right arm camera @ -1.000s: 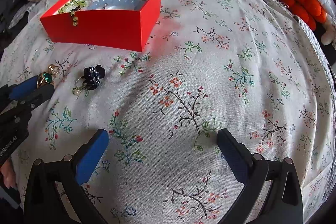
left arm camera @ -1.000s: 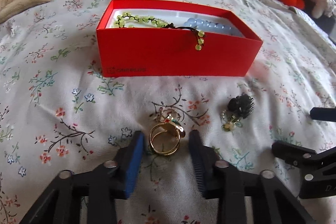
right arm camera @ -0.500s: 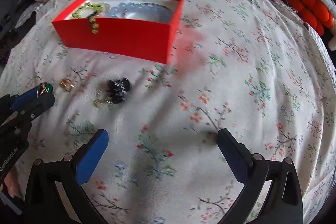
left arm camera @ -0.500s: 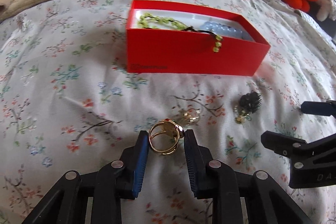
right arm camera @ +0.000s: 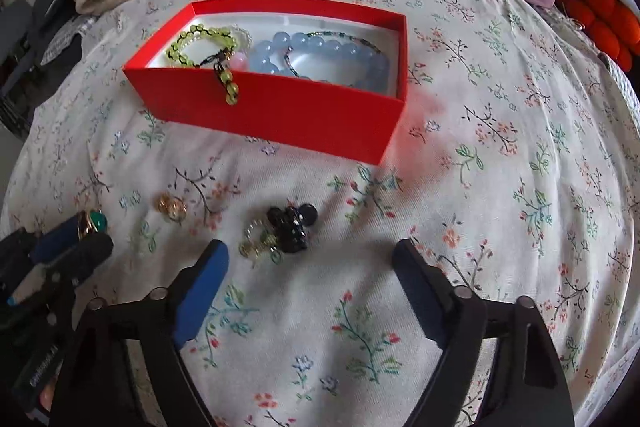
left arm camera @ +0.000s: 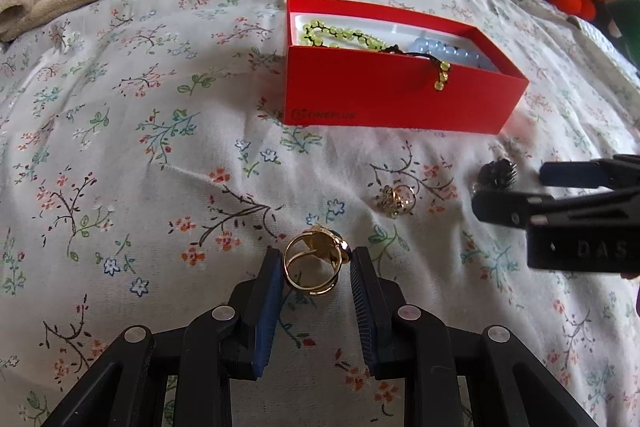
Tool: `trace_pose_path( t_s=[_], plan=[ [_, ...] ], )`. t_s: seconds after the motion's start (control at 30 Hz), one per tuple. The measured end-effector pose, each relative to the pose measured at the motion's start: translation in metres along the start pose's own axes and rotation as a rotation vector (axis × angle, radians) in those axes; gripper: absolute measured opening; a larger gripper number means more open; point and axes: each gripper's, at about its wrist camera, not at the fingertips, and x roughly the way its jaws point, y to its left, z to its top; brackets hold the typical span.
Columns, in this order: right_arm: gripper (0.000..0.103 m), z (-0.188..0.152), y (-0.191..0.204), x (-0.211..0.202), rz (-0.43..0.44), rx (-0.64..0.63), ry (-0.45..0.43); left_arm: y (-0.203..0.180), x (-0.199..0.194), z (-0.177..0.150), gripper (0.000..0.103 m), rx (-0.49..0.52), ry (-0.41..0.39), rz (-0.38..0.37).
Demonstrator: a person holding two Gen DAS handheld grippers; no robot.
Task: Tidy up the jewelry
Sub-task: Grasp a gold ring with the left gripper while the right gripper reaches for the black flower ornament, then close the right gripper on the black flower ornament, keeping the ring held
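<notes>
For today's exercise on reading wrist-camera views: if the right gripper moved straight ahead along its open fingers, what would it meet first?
Probably the black beaded piece lying on the floral bedspread, just ahead and slightly left of the right gripper. The red box lies beyond it. Depth is uncertain in the fisheye view.

gold ring [left arm camera: 314, 264] lifted off bedspread [left arm camera: 120, 155], jaws closed

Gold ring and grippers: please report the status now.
Left gripper shut on gold ring. Right gripper open, empty. Red box ahead, path clear.
</notes>
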Motion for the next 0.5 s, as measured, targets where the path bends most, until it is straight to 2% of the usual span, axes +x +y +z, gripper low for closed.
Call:
trace_pose_path(
  t_s=[0.2, 0.5],
  plan=[
    [0.065, 0.009, 0.002, 0.001, 0.044, 0.050, 0.009, 0.005, 0.000, 0.000, 0.028, -0.010, 0.007, -0.004],
    [0.027, 0.015, -0.006, 0.004, 0.076, 0.122, 0.025, 0.005, 0.000, -0.002, 0.028, -0.014, 0.013, -0.006]
  ],
)
